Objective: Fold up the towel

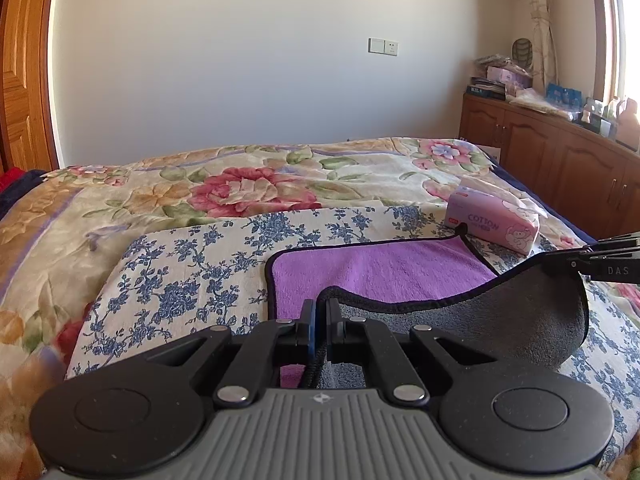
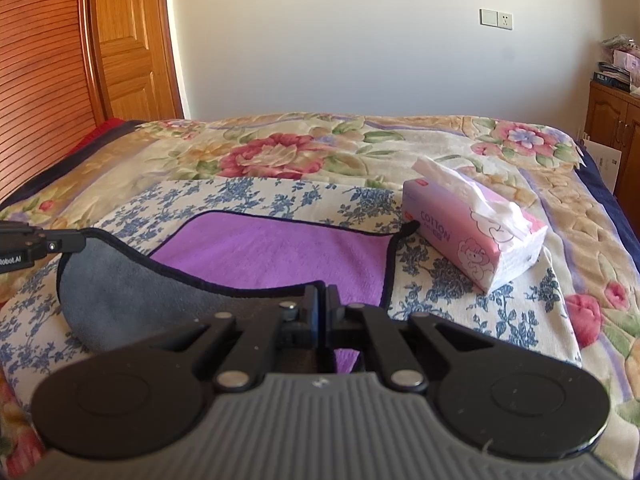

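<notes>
— Jaws first: how do they stand?

— Both pairs are pressed together on cloth. The left gripper (image 1: pixel 319 312) pinches the black-bound edge of the towel (image 1: pixel 384 268) at one near corner, and the right gripper (image 2: pixel 323 300) pinches the same edge at the other near corner.

— Where does the towel lie from them?

— Ahead of both pairs. Its far half lies flat, purple side up, on a blue-flowered cloth (image 1: pixel 192 256) spread over the floral bedspread (image 1: pixel 248 176). The near half is lifted between the two grippers and turned over, so its grey underside (image 1: pixel 516 320) faces the cameras, sagging in a curve between the clamped corners.

— Can each gripper see the other?

— Yes. From the left wrist, the right gripper's black tip enters at the right edge, closed on the hem. From the right wrist, the left gripper's tip enters at the left edge, likewise on the hem.

— Anything else close by?

— A pink tissue pack (image 2: pixel 476 240) sits beyond the right jaws and to their right, just beside the towel's far right corner, where a small black loop (image 2: pixel 410 226) reaches toward it. Whether they touch, I cannot tell.
</notes>
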Demonstrator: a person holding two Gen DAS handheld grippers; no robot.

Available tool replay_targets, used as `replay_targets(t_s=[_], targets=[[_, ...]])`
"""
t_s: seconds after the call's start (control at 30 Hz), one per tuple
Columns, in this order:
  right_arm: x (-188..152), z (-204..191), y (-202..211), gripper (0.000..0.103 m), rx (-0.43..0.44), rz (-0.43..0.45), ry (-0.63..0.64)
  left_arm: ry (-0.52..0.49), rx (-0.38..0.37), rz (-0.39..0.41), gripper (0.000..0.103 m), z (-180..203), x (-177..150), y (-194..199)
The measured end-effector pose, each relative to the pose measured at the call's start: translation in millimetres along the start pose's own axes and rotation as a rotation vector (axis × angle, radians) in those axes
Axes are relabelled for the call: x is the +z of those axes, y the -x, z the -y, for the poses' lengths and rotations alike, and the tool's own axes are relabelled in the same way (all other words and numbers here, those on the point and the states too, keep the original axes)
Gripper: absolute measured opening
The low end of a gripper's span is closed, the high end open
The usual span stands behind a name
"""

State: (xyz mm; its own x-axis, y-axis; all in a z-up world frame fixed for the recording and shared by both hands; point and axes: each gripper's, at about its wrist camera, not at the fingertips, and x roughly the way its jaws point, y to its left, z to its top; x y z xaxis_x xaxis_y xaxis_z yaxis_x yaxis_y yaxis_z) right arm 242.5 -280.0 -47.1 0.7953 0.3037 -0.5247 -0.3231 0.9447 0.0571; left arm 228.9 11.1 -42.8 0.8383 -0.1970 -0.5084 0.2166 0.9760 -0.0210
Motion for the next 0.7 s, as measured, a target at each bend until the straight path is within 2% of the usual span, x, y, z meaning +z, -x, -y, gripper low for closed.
replay_targets(t_s=[0.7], targets=[[13.3,3.3,-29.7,0.004,-0.031,0.053,0.057,-0.046,0.001,0.007,0.006,1.7,20.4,-39.9]])
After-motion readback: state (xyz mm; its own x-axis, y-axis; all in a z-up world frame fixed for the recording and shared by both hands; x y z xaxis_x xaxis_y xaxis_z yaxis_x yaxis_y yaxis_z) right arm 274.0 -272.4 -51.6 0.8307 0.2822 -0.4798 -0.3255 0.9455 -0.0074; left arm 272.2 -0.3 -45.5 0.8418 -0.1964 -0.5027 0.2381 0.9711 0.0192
